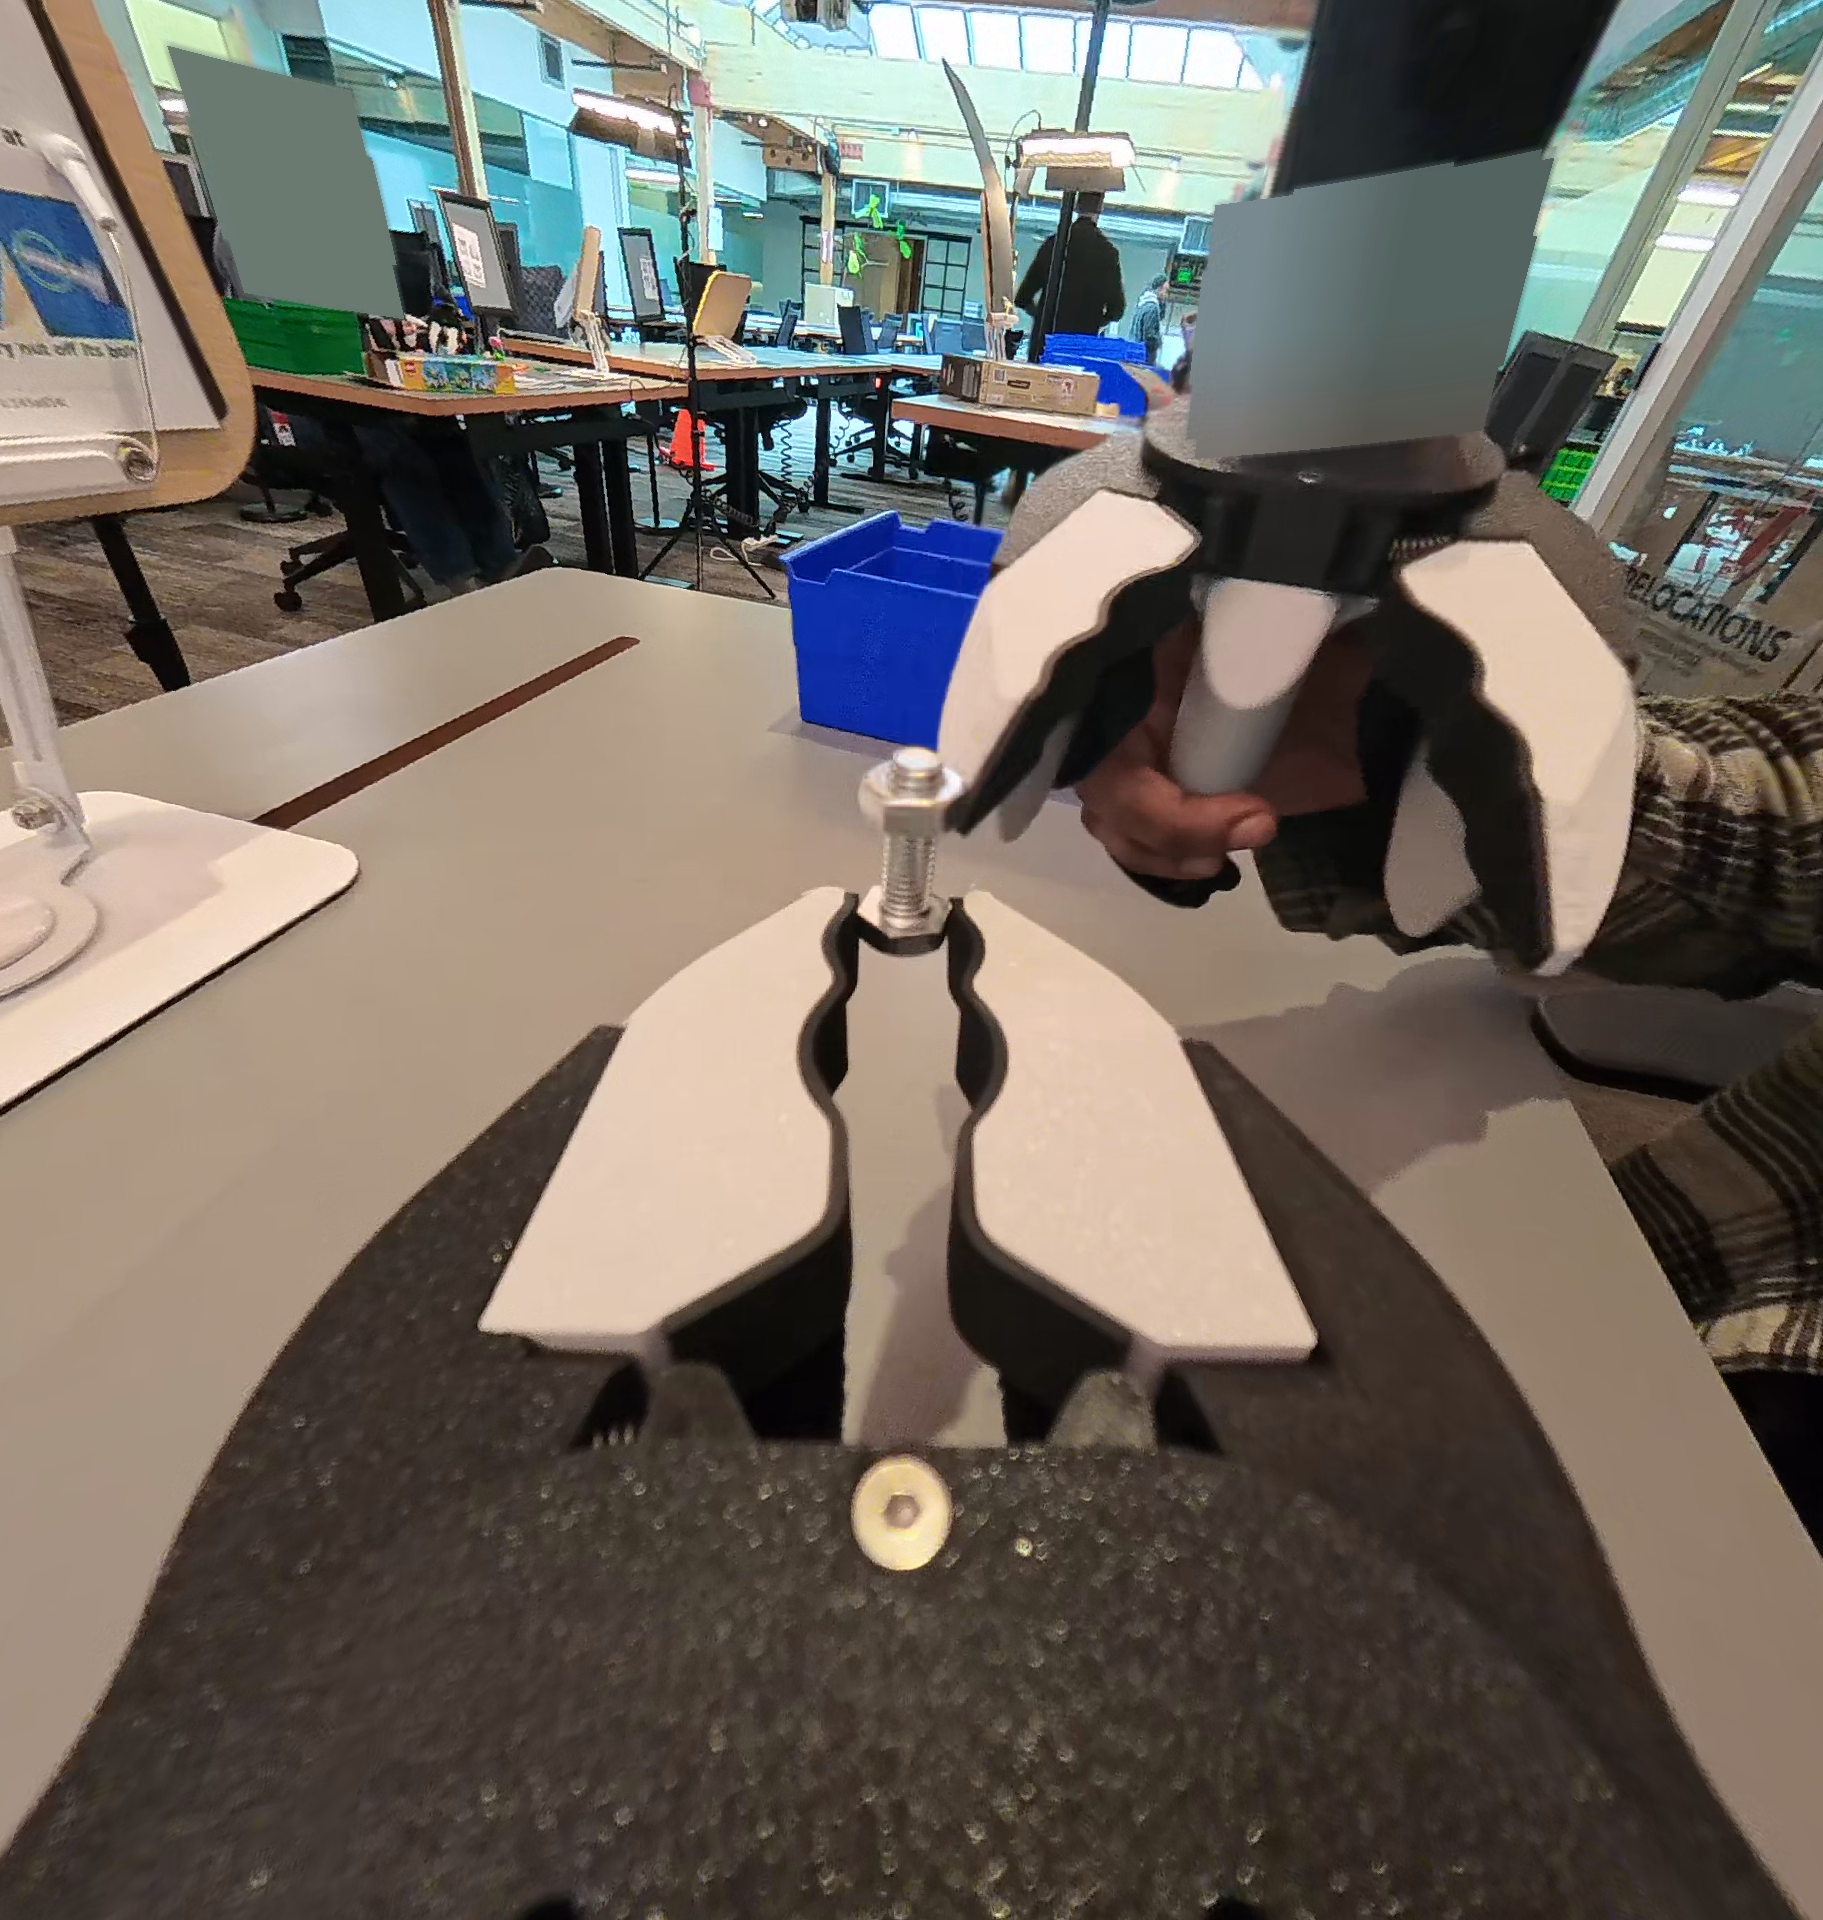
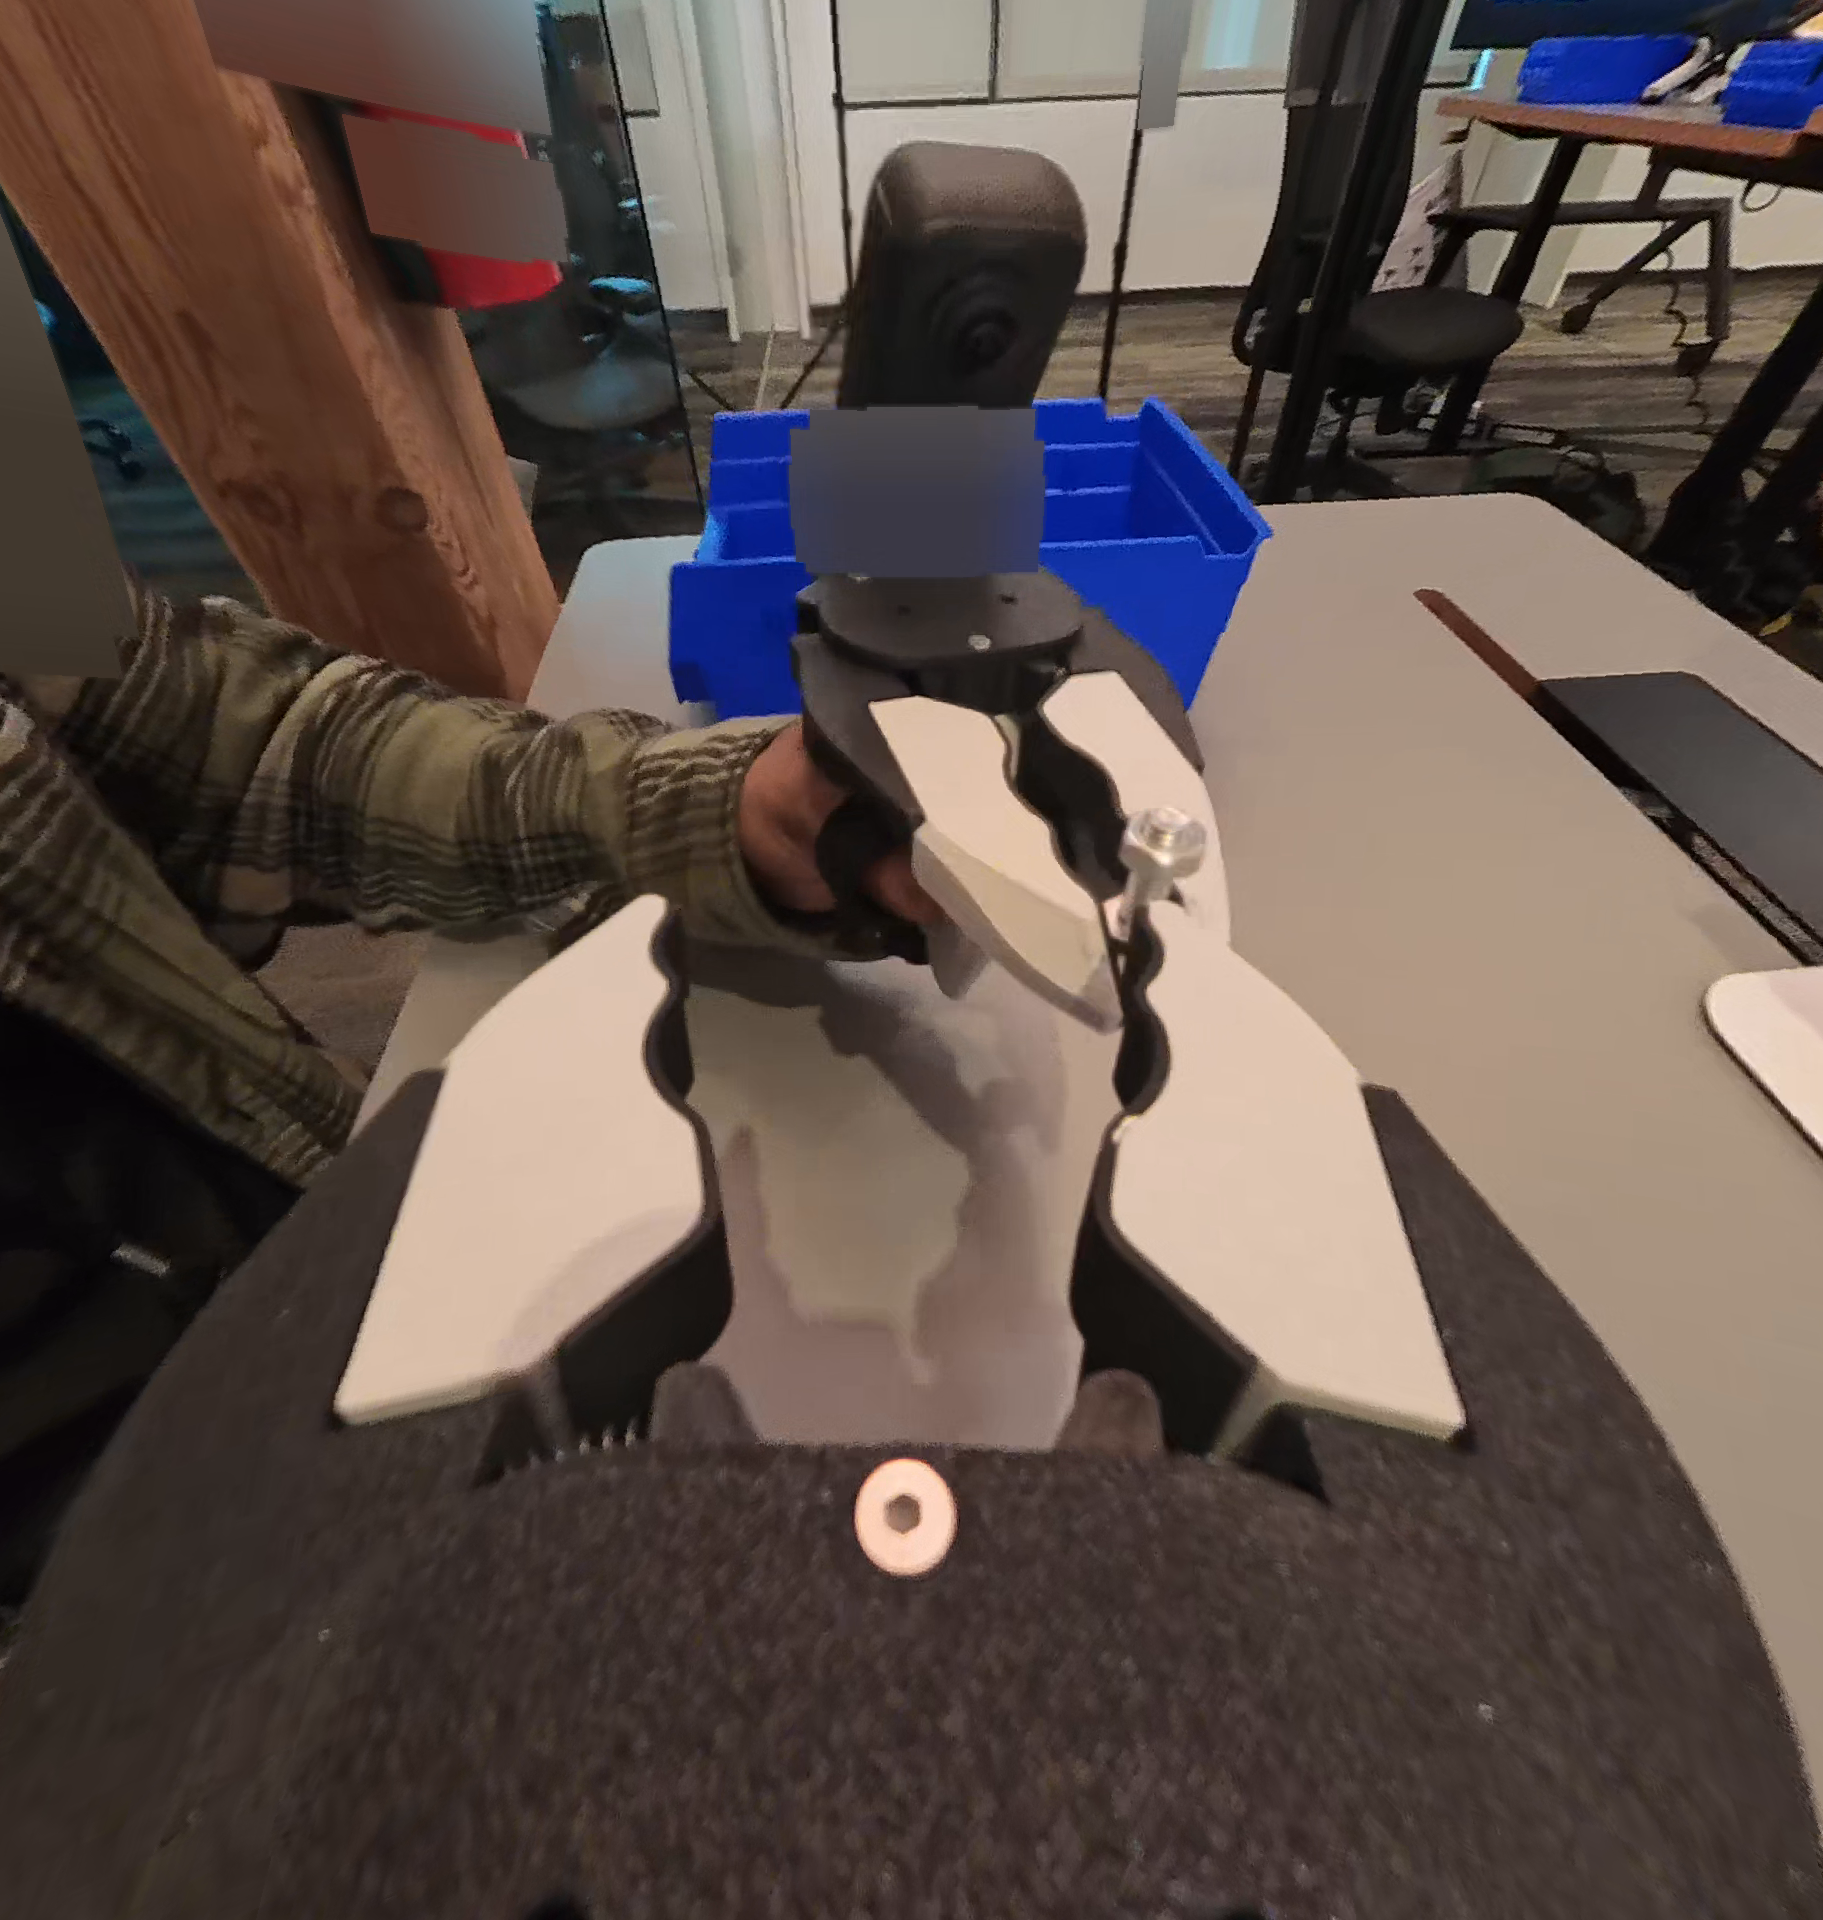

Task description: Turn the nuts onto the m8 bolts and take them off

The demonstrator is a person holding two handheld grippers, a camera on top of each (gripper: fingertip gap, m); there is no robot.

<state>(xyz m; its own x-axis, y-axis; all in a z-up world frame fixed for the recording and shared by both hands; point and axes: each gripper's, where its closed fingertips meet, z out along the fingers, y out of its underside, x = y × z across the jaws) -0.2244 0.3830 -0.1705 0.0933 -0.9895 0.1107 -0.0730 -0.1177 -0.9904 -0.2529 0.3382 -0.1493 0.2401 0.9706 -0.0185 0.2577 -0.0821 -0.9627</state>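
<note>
A silver M8 bolt [image 1: 905,862] stands upright, threads up, with a silver nut [image 1: 912,795] near its top end. My left gripper [image 1: 905,906] is shut on the bolt's hex head just above the grey table [image 1: 471,1039]. My right gripper [image 1: 1250,883] is wide open and holds nothing; one of its fingertips [image 1: 974,821] is close beside the nut. In the right wrist view my right gripper [image 2: 907,935] gapes wide. Its right finger [image 2: 1239,1039] lies next to the bolt [image 2: 1130,909] and nut [image 2: 1161,842], held by the left gripper [image 2: 1125,935].
A blue bin [image 1: 886,634] stands on the table behind the bolt and also shows in the right wrist view [image 2: 1146,561]. A white stand base [image 1: 159,904] with a sign lies at the left. A dark slot [image 1: 450,727] runs across the table.
</note>
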